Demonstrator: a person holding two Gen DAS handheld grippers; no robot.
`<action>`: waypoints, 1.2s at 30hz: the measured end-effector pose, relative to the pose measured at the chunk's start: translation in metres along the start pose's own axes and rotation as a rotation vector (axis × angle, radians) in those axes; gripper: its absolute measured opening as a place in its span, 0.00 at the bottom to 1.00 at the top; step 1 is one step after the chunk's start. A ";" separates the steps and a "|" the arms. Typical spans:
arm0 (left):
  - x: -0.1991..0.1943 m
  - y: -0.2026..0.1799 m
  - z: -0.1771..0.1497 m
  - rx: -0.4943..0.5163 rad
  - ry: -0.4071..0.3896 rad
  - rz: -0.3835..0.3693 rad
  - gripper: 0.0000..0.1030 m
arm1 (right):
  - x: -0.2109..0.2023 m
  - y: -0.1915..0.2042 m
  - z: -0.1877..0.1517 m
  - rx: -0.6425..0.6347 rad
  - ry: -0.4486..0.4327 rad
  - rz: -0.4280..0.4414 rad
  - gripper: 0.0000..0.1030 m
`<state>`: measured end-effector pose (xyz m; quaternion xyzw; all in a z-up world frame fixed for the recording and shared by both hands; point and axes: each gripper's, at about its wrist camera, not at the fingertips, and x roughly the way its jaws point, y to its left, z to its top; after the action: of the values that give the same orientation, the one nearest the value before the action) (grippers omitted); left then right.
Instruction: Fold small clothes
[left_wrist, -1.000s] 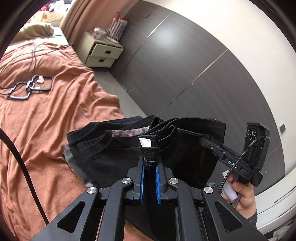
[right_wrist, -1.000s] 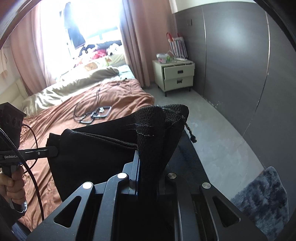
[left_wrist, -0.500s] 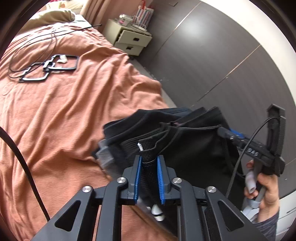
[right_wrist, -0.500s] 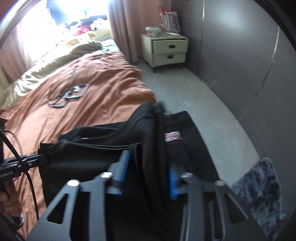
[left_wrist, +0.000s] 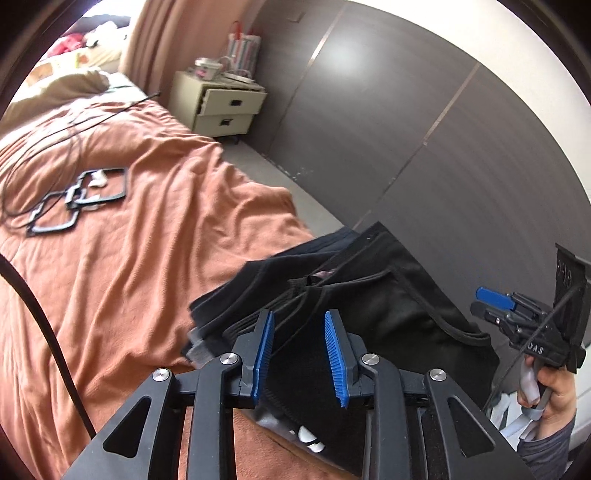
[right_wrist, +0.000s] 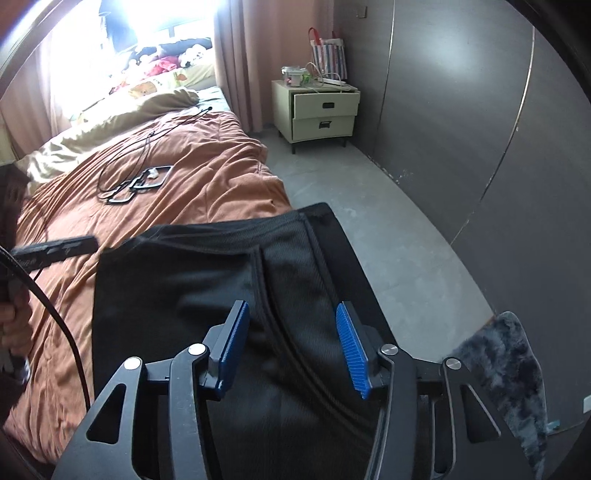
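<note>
A black pair of shorts (left_wrist: 388, 317) lies folded on the near corner of the orange bedspread (left_wrist: 140, 258), on top of other dark folded clothes. It also fills the lower middle of the right wrist view (right_wrist: 221, 288). My left gripper (left_wrist: 299, 354) is open just above the shorts, holding nothing. My right gripper (right_wrist: 291, 347) is open above the shorts, empty. The right gripper also shows at the right edge of the left wrist view (left_wrist: 517, 314). The left gripper's finger shows at the left of the right wrist view (right_wrist: 55, 251).
Black frames (left_wrist: 77, 199) with cables lie further up the bed. A cream nightstand (right_wrist: 321, 110) stands by the dark wardrobe wall (right_wrist: 480, 129). A grey fluffy rug (right_wrist: 509, 376) lies on the floor at the right. Pillows and clothes sit by the window.
Both grippers were shut on the black shorts and held them up. They lowered the shorts onto the pile, opened and let go.
</note>
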<state>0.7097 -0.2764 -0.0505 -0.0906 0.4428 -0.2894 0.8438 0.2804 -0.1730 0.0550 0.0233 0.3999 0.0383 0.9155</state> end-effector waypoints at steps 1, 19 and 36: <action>0.004 -0.003 0.002 0.007 0.014 -0.016 0.27 | -0.008 -0.006 -0.009 0.011 -0.010 0.001 0.39; 0.078 0.015 0.002 0.013 0.090 0.029 0.28 | 0.033 -0.071 -0.070 0.163 -0.066 -0.099 0.16; 0.027 -0.011 -0.009 0.068 0.047 0.060 0.29 | -0.014 -0.038 -0.094 0.173 -0.156 -0.073 0.17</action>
<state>0.7099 -0.2997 -0.0707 -0.0417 0.4549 -0.2810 0.8440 0.2044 -0.2111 -0.0013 0.0905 0.3300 -0.0315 0.9391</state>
